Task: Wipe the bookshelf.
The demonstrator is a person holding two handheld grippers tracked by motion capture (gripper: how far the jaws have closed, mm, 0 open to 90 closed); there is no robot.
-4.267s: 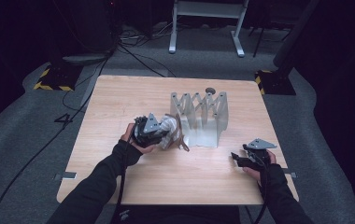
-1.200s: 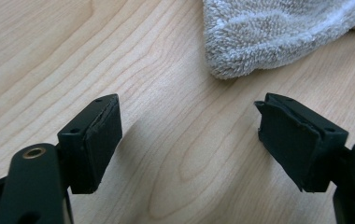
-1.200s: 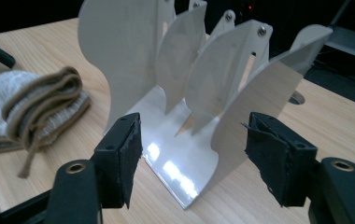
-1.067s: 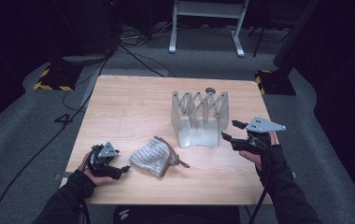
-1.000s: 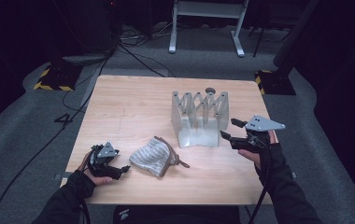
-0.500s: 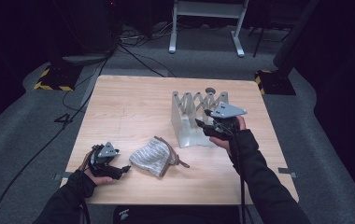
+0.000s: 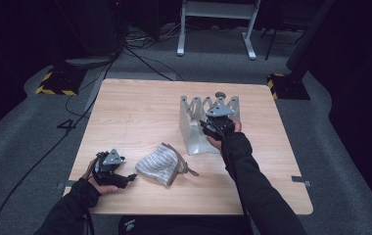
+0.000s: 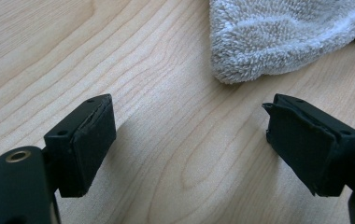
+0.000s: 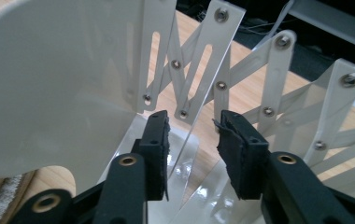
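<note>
Right tongs (image 9: 192,149) astride a rack plate (image 9: 185,154), pads clear

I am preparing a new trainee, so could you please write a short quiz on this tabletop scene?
1. True or false: the left gripper is clamped on the grey terry cloth.
2. Which thing is the right gripper reaching into?
A. the white folding rack
B. a cardboard box
C. a drawer
3. Fill in: in the right gripper view, a thin divider plate of the rack stands ____ the two fingers.

Key
1. False: its fingers stand wide apart over the bare wooden table, beside the cloth.
2. A.
3. Between; the jaws have just been closing around it, and gaps still show on both sides.
</note>
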